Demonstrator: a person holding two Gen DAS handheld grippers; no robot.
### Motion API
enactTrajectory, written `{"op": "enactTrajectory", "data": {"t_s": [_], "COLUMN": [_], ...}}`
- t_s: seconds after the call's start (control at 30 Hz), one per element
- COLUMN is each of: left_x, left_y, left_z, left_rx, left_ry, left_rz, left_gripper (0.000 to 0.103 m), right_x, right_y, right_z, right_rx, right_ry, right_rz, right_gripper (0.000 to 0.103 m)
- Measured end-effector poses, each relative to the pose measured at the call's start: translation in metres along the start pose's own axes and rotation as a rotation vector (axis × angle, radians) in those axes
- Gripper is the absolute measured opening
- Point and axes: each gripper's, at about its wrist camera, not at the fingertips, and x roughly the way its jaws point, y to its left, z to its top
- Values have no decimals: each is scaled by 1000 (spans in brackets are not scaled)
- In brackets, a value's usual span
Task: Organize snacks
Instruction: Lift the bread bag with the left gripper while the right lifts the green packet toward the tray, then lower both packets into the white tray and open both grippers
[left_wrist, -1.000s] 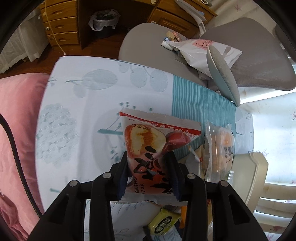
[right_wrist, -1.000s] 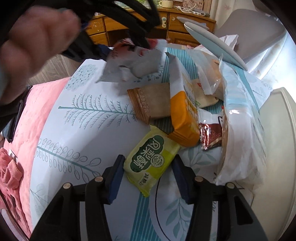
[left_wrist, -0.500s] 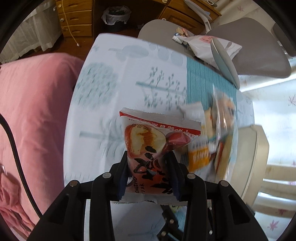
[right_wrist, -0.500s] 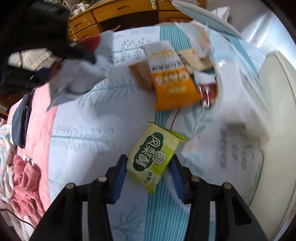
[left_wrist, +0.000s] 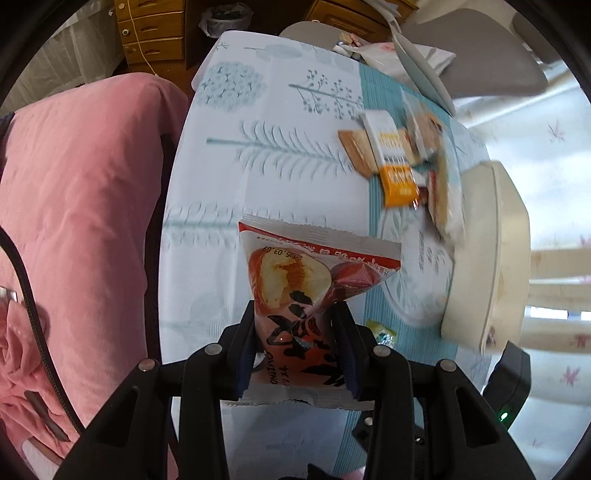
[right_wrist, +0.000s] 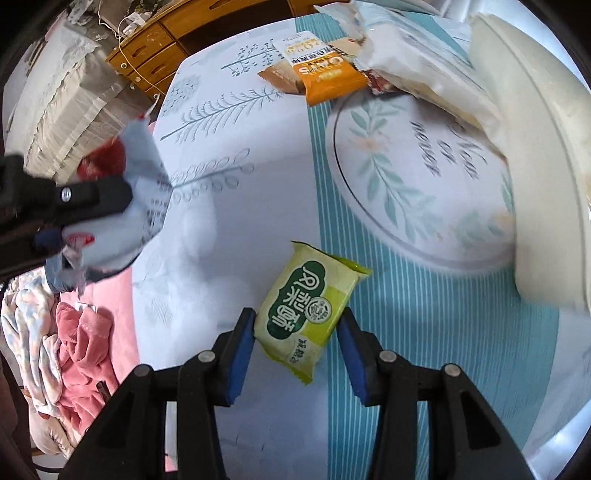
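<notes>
A red and white snack packet (left_wrist: 295, 266) with a picture of a pastry stands upright in my left gripper (left_wrist: 295, 332), which is shut on its lower half above the patterned tablecloth (left_wrist: 258, 166). My right gripper (right_wrist: 299, 332) is shut on a green packet (right_wrist: 310, 295) with white characters, its blue pads (right_wrist: 243, 343) pressing on both sides. The right wrist view also catches the left gripper (right_wrist: 74, 199) at the left edge with its packet (right_wrist: 144, 177). A corner of the green packet (left_wrist: 382, 332) peeks out beside the left gripper.
More snacks lie in a pile at the far right of the table: an orange packet (right_wrist: 325, 74), a brown wafer pack (right_wrist: 280, 77) and a large clear bag (right_wrist: 424, 74). A cream tray (right_wrist: 535, 147) runs along the right edge. A pink blanket (left_wrist: 74, 221) lies to the left.
Both grippers have drawn back from the snack pile, which now sits farther off. The right one closed on the green packet and carried it along. The left kept its red packet.
</notes>
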Motion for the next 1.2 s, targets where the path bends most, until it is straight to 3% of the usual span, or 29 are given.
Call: {"op": "enactTrajectory", "data": {"t_s": [0.27, 0.5, 0.97, 1.2], "left_x": [-26, -43, -66, -66], "left_y": [-5, -28, -106, -157], "left_z": [-47, -77, -99, -113], "left_rx": [37, 66, 22, 4], "left_ry": [11, -2, -163, -260], "left_rz": [-15, -32, 17, -6], "left_gripper": [38, 38, 38, 38], "right_x": [-41, -73, -147, -177], "right_y": [0, -10, -67, -110], "right_z": [-40, -51, -45, -44], "right_rx": [20, 17, -134, -220], "right_ry": [-60, -134, -323, -400], "right_rz": [-6, 6, 95, 108], "right_gripper": [45, 45, 45, 45]}}
